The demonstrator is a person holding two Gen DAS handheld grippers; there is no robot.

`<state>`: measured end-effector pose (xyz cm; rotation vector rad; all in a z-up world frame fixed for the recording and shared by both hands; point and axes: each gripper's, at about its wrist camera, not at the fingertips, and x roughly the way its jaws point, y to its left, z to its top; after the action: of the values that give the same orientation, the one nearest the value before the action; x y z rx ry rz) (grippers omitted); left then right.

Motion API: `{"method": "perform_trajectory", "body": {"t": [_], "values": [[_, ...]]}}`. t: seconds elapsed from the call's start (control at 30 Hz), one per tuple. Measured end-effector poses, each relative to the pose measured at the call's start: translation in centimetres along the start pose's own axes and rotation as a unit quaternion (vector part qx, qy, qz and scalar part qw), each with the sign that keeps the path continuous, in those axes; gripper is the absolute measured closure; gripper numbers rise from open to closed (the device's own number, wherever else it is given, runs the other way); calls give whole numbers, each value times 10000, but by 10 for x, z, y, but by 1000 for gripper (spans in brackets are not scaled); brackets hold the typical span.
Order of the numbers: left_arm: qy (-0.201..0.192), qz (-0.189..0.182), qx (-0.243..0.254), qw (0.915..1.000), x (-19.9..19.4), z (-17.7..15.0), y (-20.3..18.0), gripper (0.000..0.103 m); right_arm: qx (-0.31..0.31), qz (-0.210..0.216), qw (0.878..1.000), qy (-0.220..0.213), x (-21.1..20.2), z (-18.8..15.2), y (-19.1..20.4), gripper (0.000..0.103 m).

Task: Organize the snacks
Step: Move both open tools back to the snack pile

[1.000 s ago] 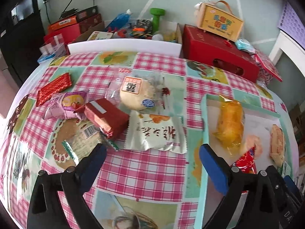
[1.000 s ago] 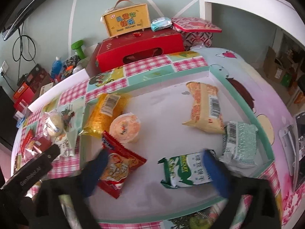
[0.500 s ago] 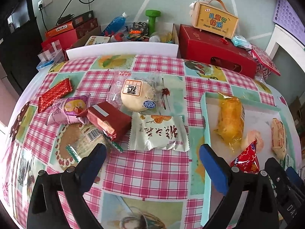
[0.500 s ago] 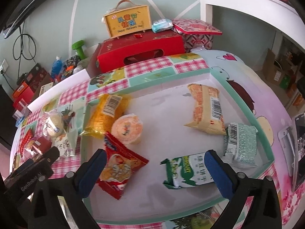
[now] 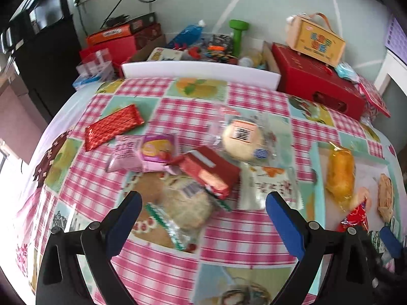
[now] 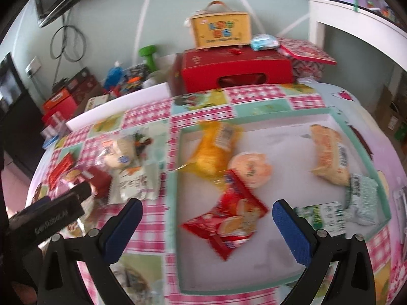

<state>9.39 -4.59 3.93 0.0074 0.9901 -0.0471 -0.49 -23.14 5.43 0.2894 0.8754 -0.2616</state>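
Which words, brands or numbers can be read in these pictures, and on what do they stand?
"GenRobot.AI": faint, on the side of the left gripper, seen from the right wrist view.
yellow box: large characters and a line of small print, too blurred to read.
white packet, round bun, green-white packet: print is there, but too blurred to read.
Numbers: none can be read.

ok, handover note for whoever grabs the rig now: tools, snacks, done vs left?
Left tool: open, empty, over the loose pile.
Right tool: open, empty, over the tray.
Done: six packs in the tray, including the yellow pack, jelly cup and red bag.
Left on the tablecloth: red wafer, pink pack, red box, round bun, white sachet, clear cracker pack.
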Motion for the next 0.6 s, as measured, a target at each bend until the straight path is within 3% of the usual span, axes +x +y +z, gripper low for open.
{"method": "perform_trajectory", "body": {"t": [0.33, 0.6], "values": [[38, -232, -519, 9984, 2, 12, 50, 5, -331, 178, 9992, 165, 16, -9, 41, 0], [161, -211, -881, 9958, 19, 22, 87, 5, -512, 223, 9982, 224, 26, -7, 66, 0]]}}
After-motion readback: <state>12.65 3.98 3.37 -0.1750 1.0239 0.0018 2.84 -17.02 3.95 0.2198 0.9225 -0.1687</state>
